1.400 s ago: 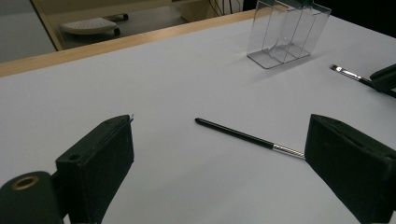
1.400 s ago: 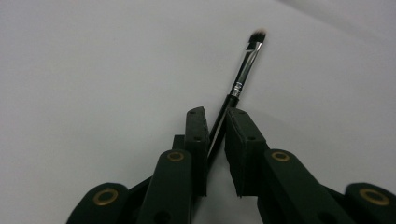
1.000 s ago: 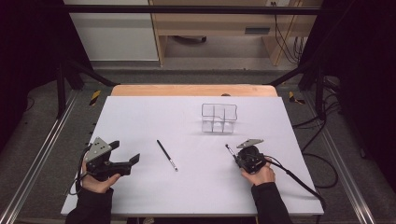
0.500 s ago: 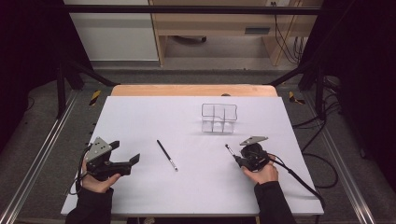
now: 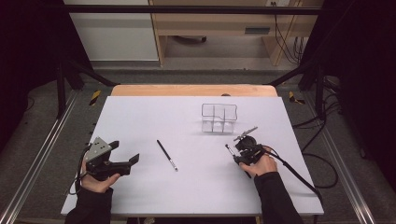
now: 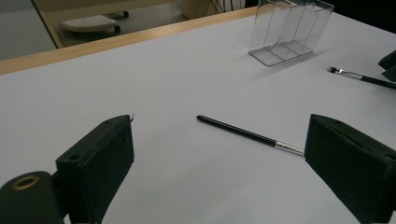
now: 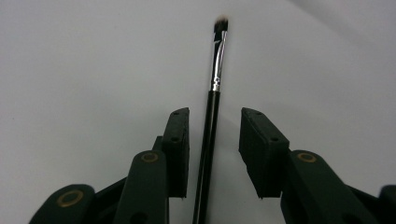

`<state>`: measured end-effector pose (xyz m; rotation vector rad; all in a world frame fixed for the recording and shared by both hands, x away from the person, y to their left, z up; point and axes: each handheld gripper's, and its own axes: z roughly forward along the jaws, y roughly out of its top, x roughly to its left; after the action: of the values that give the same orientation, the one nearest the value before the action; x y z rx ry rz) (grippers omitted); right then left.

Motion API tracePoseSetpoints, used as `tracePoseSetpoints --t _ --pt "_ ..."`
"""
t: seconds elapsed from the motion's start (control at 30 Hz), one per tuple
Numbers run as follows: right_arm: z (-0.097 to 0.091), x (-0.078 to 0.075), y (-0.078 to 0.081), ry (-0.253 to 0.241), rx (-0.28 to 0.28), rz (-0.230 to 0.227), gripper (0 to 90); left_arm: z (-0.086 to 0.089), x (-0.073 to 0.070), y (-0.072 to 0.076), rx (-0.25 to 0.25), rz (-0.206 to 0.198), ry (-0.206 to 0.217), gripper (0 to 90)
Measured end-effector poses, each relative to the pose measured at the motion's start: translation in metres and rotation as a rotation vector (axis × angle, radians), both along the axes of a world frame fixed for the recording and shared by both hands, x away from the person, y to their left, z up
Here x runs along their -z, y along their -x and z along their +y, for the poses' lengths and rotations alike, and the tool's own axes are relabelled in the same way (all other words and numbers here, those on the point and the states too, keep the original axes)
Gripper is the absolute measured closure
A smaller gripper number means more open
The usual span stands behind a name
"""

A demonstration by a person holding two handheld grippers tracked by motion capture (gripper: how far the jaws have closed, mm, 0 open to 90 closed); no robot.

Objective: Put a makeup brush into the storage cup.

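A thin black makeup brush (image 5: 166, 155) lies on the white table, a little left of its middle. A second brush (image 7: 217, 70) runs between the jaws of my right gripper (image 7: 215, 113), bristles pointing away. Those jaws have just been opening; the handle sits near one pad with a clear gap to the other, so nothing presses on it. In the high view the right gripper (image 5: 239, 153) is at the right, just in front of a clear plastic organizer (image 5: 219, 118). My left gripper (image 5: 125, 152) rests at the front left, wide open, aimed at the first brush (image 6: 243, 133).
The clear organizer (image 6: 289, 32) has several upright compartments and stands right of centre. A wooden strip (image 5: 194, 90) borders the table's far edge. Cables trail off the right side (image 5: 299, 170). Dark frame rails run along both sides.
The right hand has risen slightly and shifted a little toward the organizer. The left hand and the brush near the middle have not moved.
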<state>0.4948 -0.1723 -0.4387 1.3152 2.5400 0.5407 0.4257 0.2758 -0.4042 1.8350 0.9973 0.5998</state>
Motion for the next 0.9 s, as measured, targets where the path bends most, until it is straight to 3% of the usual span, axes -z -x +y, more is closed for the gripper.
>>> tracePoseSetpoints --t 0.37,0.9 --pt "0.003 0.008 -0.009 0.027 -0.004 0.073 70.2 0.0 0.001 -0.001 -0.001 0.004 -0.003 7.5" --pt "0.01 0.01 -0.019 0.052 -0.001 0.122 77.3 -0.001 0.002 -0.001 0.001 0.01 -0.008 7.5"
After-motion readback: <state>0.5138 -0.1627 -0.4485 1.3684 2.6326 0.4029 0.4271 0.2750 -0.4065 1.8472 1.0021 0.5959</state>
